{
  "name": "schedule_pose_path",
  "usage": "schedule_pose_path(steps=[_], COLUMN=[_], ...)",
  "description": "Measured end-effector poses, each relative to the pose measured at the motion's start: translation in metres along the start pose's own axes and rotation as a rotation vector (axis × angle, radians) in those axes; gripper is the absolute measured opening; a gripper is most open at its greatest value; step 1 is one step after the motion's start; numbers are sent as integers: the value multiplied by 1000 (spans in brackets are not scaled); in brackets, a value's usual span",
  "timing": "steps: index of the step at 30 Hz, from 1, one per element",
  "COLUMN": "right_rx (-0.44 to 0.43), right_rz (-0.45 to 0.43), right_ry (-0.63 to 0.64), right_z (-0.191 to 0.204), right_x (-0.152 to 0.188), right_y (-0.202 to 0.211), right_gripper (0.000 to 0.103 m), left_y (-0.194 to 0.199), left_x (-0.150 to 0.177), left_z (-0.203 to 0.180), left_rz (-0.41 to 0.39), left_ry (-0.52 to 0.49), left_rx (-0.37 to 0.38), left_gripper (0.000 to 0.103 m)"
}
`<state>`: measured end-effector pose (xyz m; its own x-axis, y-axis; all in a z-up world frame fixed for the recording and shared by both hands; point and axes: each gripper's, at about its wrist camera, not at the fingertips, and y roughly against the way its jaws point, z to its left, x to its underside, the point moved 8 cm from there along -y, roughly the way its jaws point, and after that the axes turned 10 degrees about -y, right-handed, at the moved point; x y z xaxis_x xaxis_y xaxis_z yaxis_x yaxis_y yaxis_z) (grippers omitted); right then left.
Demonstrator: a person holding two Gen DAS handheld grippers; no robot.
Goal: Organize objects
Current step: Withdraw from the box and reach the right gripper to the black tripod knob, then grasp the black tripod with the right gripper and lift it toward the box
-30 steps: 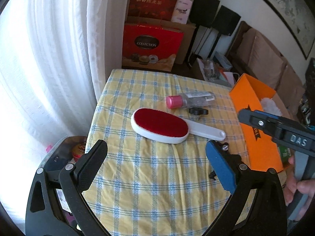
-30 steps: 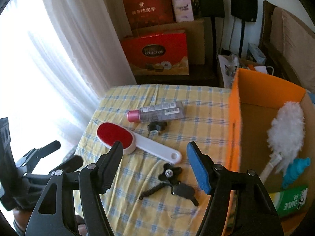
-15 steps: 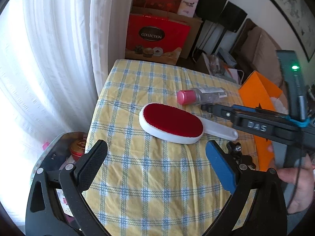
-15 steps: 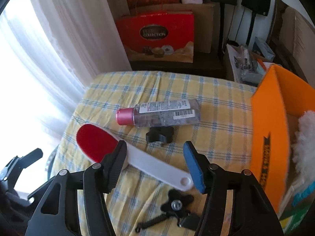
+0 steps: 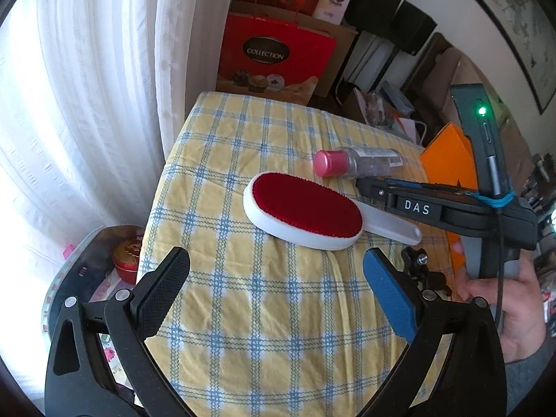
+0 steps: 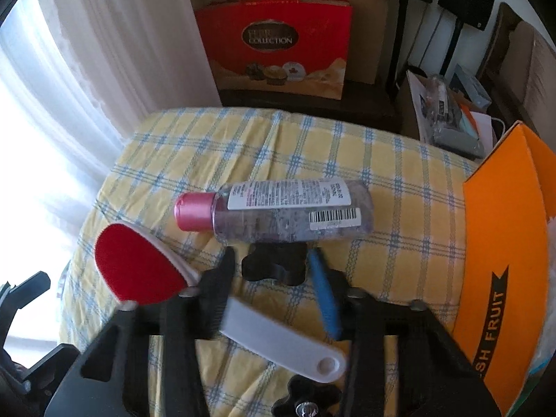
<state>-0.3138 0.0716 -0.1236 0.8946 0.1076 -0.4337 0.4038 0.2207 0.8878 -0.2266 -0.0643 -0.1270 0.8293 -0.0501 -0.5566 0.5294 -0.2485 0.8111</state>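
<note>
A small black knob [image 6: 274, 266] lies on the checked tablecloth just in front of a clear bottle with a pink cap [image 6: 274, 210]. My right gripper [image 6: 272, 278] is low over the table with a finger on each side of the knob, narrowed but not touching it. A white lint brush with a red pad [image 5: 302, 213] lies left of it; its handle [image 6: 281, 340] passes under my right gripper. My left gripper [image 5: 278, 288] is open and empty over the table's near part. The right gripper's body [image 5: 434, 205] reaches in from the right in the left wrist view.
An orange cardboard box [image 6: 504, 257] stands at the table's right edge. A second black knob with a screw [image 5: 422, 271] lies near the brush handle's end. A red gift bag [image 5: 274, 55] stands behind the table. White curtains hang at left. A stool with a red tin [image 5: 127, 260] is beside the table.
My right gripper has moved forward and down onto the black knob and its fingers have closed in. The left gripper has shifted slightly closer to the brush.
</note>
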Motion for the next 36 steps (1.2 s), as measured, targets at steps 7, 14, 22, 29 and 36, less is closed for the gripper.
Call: schedule_pose_path(steps=[7,14,22,29,36], right_rx=[-27,-74,-131,-157,-161], right_rz=[2,-12,-85,-137,-165], right_ry=[-19,-31,-50,-61,-70], right_z=[-1,-3,-16,-31,-46], right_x=[5,14,16,18,21], right_y=[10,42,98,141,164], right_gripper=[36,36,36,36,36], left_y=[2,6,0,-26,-45], left_x=[5,8,6,2,0], left_z=[-11,-37,-81,-115,-136], left_rz=[4,12,27,83,127], left_ry=[-10,-31,-91,-125,-165], left_rx=[24,74,113,121,110], left_gripper=[99,99,99,90,85])
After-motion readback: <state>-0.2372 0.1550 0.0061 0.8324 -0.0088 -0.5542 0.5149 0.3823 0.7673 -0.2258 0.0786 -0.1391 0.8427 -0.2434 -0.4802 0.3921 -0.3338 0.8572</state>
